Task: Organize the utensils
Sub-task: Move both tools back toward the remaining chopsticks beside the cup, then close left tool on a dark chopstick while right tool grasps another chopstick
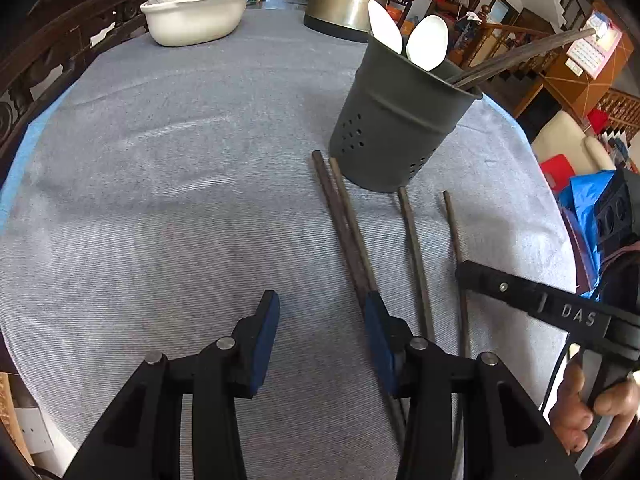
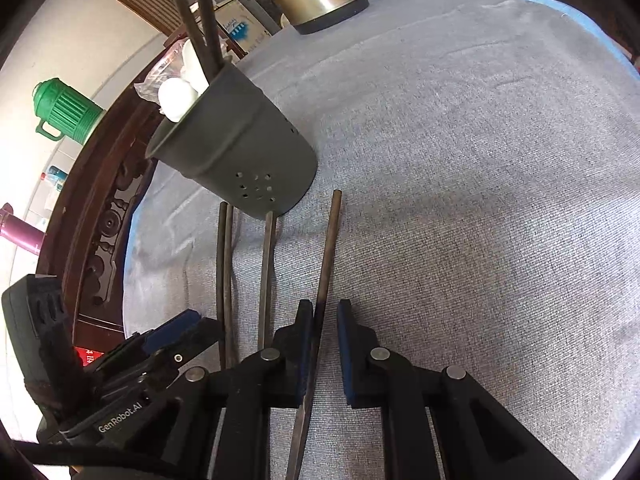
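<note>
Right tongs (image 2: 324, 344) narrow, straddling the rightmost chopstick (image 2: 329, 248) flat on the bench (image 2: 480, 200), pads not clearly biting yet; left tongs (image 1: 320, 340) wide, empty, beside the chopstick pair (image 1: 344, 220). Four sticks lie just short of the holder (image 2: 248, 160), which already has spoons (image 1: 426, 42). Risk: thin stick rolls or pivots on closing, or its tip clips the holder rim and tips it.

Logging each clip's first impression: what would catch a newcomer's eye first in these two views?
Probably the dark grey utensil holder standing on the grey tablecloth, with two white spoons and dark chopsticks poking out. Next, four loose chopsticks lying in front of it. The right gripper straddles the rightmost one, jaws not yet shut; the left gripper is open beside the leftmost pair.
</note>
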`<state>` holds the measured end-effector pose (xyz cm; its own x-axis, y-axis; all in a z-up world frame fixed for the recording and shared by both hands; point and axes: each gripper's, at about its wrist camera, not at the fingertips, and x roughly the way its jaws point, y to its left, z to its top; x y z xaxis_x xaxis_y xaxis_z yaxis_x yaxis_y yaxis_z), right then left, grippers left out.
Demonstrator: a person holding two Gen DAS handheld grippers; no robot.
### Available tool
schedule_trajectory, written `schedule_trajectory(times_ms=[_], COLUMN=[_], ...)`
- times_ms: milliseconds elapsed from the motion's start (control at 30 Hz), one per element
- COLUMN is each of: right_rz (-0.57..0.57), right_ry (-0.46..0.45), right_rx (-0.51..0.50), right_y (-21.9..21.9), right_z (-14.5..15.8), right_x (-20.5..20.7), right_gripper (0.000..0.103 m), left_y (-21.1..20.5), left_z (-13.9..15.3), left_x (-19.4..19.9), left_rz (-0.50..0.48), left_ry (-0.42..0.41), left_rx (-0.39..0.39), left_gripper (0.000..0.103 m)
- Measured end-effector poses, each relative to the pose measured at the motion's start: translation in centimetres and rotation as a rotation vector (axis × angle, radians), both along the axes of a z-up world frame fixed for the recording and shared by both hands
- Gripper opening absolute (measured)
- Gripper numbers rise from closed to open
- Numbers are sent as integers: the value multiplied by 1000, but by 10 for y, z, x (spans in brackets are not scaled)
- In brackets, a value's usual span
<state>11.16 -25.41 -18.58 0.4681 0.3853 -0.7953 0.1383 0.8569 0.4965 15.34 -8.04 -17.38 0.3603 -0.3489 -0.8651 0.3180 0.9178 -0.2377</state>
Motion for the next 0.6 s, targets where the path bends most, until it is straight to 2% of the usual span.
schedule_trajectory(times_ms=[133, 267, 600], right_rz=[-3, -2, 1], right_ry=[0, -2, 2], right_rx=[4, -3, -9], right_y=[1, 2, 4], right_z=[0, 0, 0], right_x=[0, -1, 2], right_gripper=[13, 13, 13], left_y=[-1, -8, -28], left_z=[-1, -1, -3], left_x=[1, 4, 7], left_rz=[10, 11, 8], left_ry=[3, 23, 0], left_rx=[5, -29, 23], left_gripper=[45, 45, 45])
